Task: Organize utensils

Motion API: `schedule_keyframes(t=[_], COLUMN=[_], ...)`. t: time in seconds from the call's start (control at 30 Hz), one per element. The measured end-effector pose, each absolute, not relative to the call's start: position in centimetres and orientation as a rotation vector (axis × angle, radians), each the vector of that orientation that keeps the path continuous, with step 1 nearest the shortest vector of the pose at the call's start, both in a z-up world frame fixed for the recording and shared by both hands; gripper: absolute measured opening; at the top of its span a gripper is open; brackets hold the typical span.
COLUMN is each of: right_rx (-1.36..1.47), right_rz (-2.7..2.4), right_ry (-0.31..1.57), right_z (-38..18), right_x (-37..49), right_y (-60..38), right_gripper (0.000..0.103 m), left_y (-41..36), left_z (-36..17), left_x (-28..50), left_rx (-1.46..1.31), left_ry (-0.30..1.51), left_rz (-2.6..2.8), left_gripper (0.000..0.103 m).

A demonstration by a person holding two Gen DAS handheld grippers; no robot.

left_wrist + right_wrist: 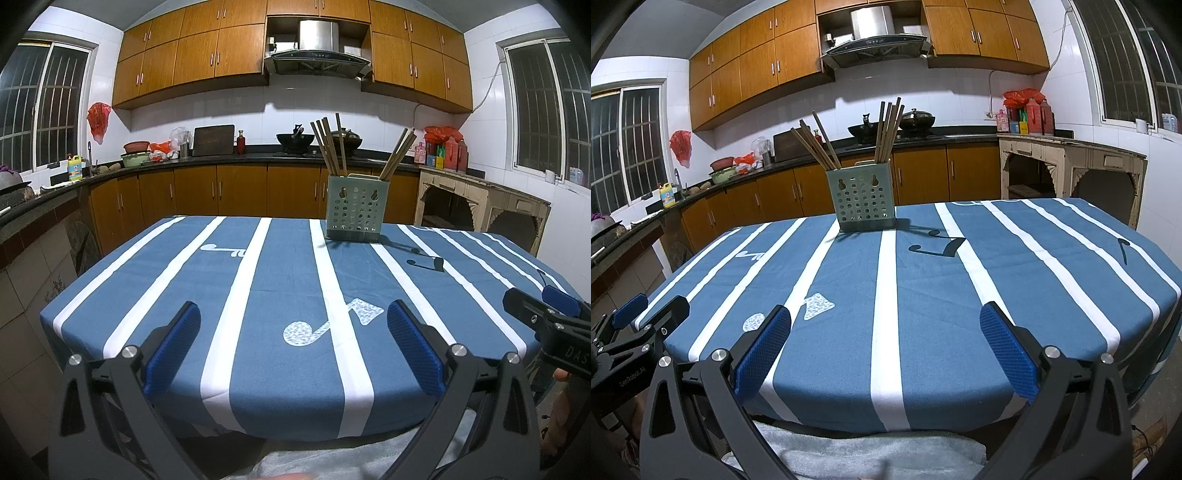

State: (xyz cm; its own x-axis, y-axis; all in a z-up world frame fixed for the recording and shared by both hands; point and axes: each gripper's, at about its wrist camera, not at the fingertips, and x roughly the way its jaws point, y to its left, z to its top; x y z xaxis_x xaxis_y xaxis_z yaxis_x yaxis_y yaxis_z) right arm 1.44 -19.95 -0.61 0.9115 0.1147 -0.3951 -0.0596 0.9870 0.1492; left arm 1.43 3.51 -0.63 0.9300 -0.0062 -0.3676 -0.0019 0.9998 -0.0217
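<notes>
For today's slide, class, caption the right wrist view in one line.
Open right tool faces a green holder of chopsticks on a striped tablecloth.

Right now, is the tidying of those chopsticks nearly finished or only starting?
It looks finished or nearly so. The chopsticks stand in two bunches in the green holder; none lie on the tablecloth. Nothing is in hand: the left gripper and right gripper are both open and empty. Nothing visible seems left.
</notes>
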Motion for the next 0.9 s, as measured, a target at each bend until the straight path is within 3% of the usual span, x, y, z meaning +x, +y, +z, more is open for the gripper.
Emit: schedule_keyframes(t=[0.9], right_rx=[0.136], right_rz=[0.090], right_ry=[0.418], right_z=[-0.38], right_x=[1.56], right_y=[-20.05], right_gripper=[0.101], left_y=[3.68], left_z=[-0.75], left_x=[1.53], left_rx=[-0.022], left_ry=[0.382], left_rz=[-0.001], left_gripper=[0.099])
